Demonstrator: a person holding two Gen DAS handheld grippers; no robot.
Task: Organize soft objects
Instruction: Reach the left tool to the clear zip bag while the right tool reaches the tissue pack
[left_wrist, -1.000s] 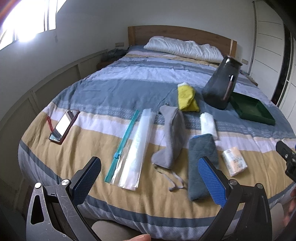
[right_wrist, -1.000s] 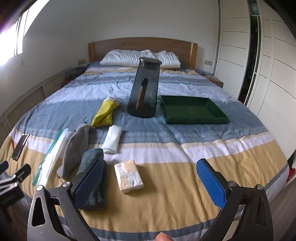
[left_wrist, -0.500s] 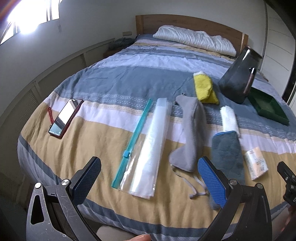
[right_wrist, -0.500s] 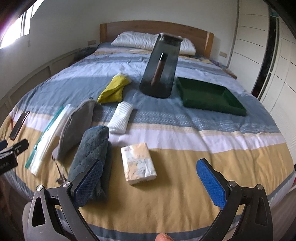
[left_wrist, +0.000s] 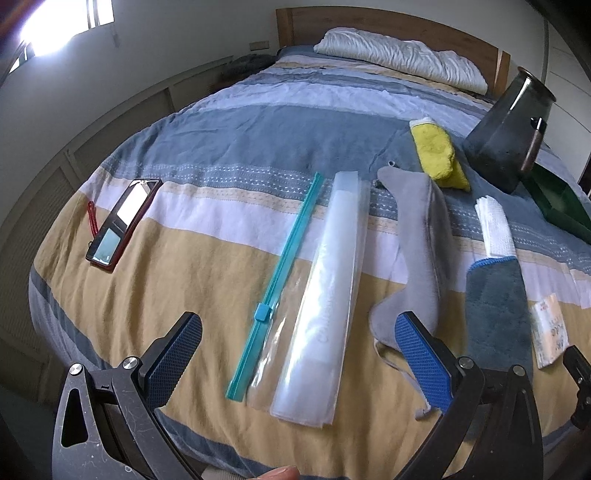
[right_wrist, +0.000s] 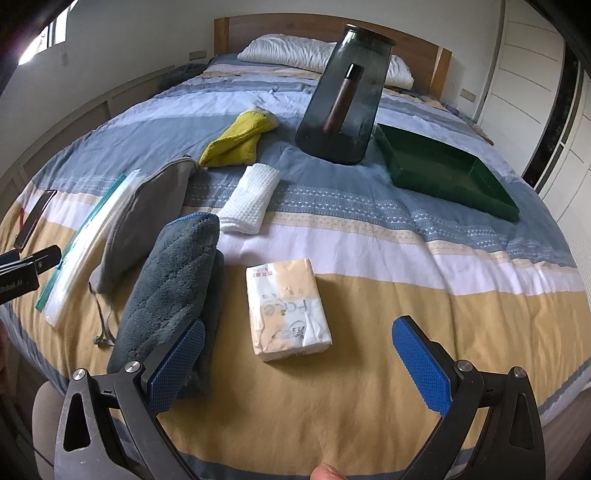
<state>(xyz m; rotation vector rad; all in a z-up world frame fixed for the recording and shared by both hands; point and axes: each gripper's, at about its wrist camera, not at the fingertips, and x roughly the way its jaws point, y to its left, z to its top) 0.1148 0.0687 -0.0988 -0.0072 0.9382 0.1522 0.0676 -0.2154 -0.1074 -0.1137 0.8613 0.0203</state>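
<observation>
Soft things lie in a row on the striped bed: a clear zip bag with a teal slider (left_wrist: 317, 295) (right_wrist: 88, 236), a grey pouch (left_wrist: 413, 251) (right_wrist: 144, 221), a dark teal towel (left_wrist: 495, 306) (right_wrist: 173, 288), a white folded cloth (left_wrist: 493, 230) (right_wrist: 249, 199), a yellow cloth (left_wrist: 439, 153) (right_wrist: 238, 142) and a tissue pack (right_wrist: 284, 306) (left_wrist: 550, 332). My left gripper (left_wrist: 295, 354) is open above the near end of the zip bag. My right gripper (right_wrist: 295, 360) is open just short of the tissue pack.
A green tray (right_wrist: 447, 173) (left_wrist: 561, 203) sits at the right of the bed. A dark glass vase (right_wrist: 343, 96) (left_wrist: 509, 129) stands beside it. A phone with a red strap (left_wrist: 123, 221) lies at the left. Pillows and a wooden headboard are at the far end.
Both grippers have moved forward and lower toward the bed. The zip bag now lies between the left fingers, the tissue pack nearer the right ones. Both stayed open.
</observation>
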